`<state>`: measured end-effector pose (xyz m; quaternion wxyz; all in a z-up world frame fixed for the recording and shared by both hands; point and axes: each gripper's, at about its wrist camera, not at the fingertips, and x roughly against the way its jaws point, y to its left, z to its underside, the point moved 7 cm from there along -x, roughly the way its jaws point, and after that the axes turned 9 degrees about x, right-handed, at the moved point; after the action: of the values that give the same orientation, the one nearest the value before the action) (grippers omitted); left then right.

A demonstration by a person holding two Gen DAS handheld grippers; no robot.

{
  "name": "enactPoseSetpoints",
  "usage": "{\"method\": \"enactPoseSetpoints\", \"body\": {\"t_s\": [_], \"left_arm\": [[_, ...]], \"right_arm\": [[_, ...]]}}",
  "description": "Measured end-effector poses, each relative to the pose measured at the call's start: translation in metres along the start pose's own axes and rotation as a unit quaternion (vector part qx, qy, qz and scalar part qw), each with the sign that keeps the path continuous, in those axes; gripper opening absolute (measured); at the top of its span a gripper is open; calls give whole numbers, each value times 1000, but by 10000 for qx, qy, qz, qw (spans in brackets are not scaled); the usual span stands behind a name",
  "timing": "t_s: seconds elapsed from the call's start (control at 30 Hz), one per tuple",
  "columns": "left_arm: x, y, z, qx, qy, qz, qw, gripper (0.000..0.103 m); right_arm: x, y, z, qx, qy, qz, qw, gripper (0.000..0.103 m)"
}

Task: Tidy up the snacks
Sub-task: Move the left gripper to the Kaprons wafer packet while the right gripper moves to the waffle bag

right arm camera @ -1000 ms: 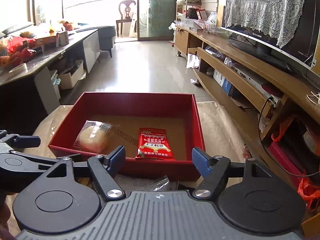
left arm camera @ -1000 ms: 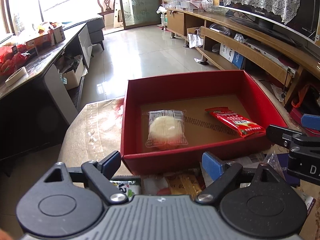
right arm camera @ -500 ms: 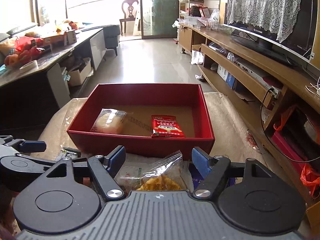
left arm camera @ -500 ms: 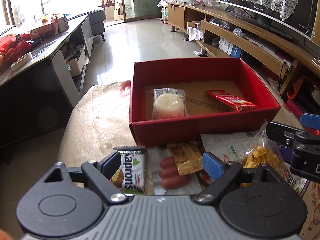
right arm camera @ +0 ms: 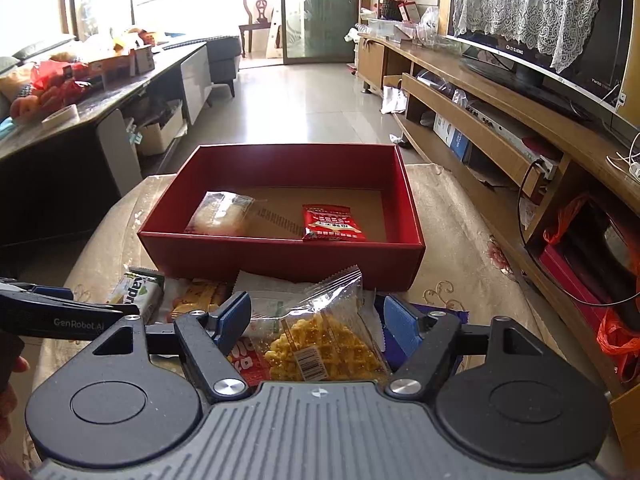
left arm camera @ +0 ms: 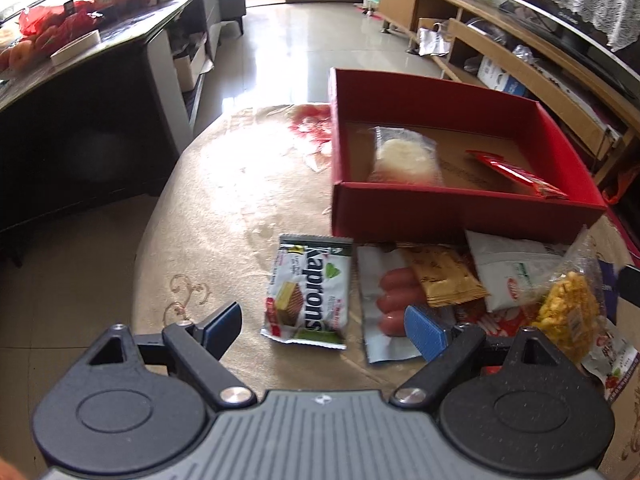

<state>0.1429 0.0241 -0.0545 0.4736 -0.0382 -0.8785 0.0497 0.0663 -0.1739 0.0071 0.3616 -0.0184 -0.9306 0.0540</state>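
Observation:
A red box (left arm camera: 460, 210) (right arm camera: 280, 256) on the table holds a clear-wrapped round cake (left arm camera: 406, 156) (right arm camera: 222, 214) and a red packet (left arm camera: 520, 174) (right arm camera: 334, 224). In front of it lie loose snacks: a Kaprons wafer pack (left arm camera: 308, 292) (right arm camera: 134, 292), a sausage pack (left arm camera: 390, 304), a gold packet (left arm camera: 444, 280) and a yellow waffle bag (left arm camera: 568, 312) (right arm camera: 320, 344). My left gripper (left arm camera: 324, 328) is open above the wafer and sausage packs. My right gripper (right arm camera: 316, 320) is open with the waffle bag between its fingers.
The table has a beige patterned cloth (left arm camera: 224, 208). A dark desk (left arm camera: 80, 80) with clutter stands to the left. A wooden TV bench (right arm camera: 520, 120) runs along the right. The left gripper shows at the left edge of the right wrist view (right arm camera: 52, 314).
Both grippers have drawn back from the box toward the near table edge. The loose snacks have come into view. The left view has swung left.

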Motion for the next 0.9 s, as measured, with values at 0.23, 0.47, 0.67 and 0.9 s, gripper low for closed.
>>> {"method": "enactPoseSetpoints", "body": {"t_s": [0.23, 0.47, 0.67, 0.9], "left_arm": [[-44, 11, -8, 315, 351, -198, 9987, 85], [-70, 8, -11, 481, 451, -202, 9976, 88], [-60, 1, -4, 192, 427, -207, 9987, 64], [-32, 3, 26, 57, 713, 182, 9973, 53]], "right_arm": [[-3, -8, 5, 2, 88, -24, 10000, 79], [-11, -29, 7, -58, 229, 94, 9997, 79], [-14, -53, 8, -300, 307, 251, 9988, 79], [-25, -51, 20, -209, 558, 108, 9982, 79]]}}
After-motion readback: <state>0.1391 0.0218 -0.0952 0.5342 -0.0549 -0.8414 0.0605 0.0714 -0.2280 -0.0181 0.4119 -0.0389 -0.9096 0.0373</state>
